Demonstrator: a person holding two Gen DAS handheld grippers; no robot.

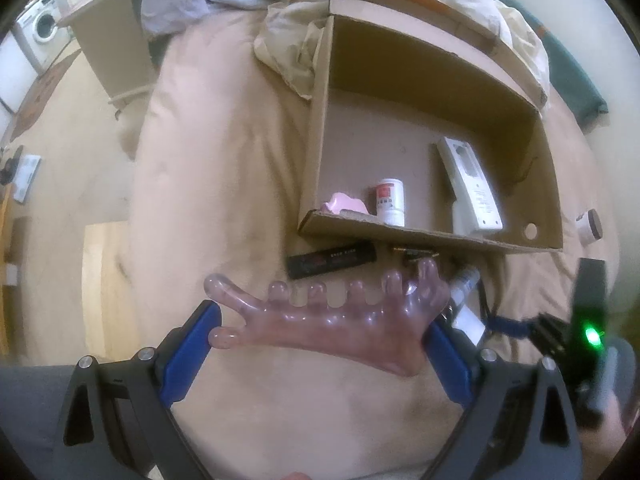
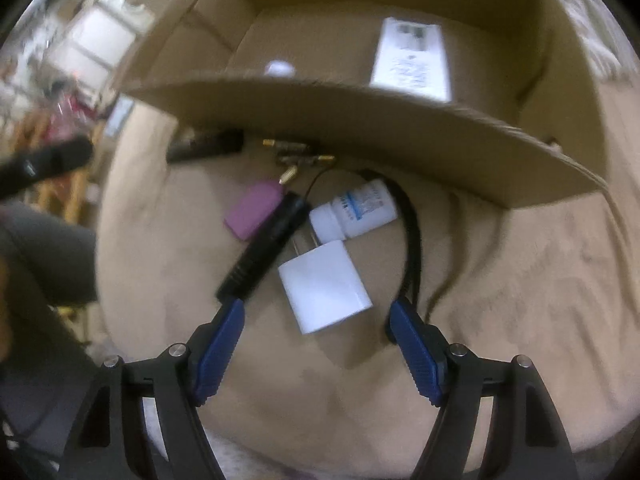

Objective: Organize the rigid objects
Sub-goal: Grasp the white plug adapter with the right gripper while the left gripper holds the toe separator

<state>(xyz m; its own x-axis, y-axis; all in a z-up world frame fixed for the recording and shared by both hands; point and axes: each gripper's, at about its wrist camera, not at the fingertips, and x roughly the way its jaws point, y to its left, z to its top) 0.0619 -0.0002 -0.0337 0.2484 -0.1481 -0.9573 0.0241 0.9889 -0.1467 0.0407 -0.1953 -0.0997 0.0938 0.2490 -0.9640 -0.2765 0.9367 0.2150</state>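
While both views take in beige bed cover (image 1: 224, 168) and open cardboard box (image 1: 400, 236), only left wrist view shows box contents clearly: white remote (image 1: 470, 188), small white bottle (image 1: 390, 202), pink item (image 1: 344, 203). Left gripper (image 1: 326, 334) clamped on pink knobbed massage comb (image 1: 332, 320). Right wrist view alone shows right gripper (image 2: 318, 318), jaws apart, straddling white plug adapter (image 2: 324, 284), pads not touching; black flashlight (image 2: 264, 248), white pill bottle (image 2: 356, 210), pink eraser-like block (image 2: 252, 210) beside.

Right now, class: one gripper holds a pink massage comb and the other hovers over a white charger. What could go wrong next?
1. The massage comb is held only by its ends in the left gripper; it might twist loose.
2. The right gripper, open, straddles the charger, but the black cylinder and black strap lie close and could get caught.
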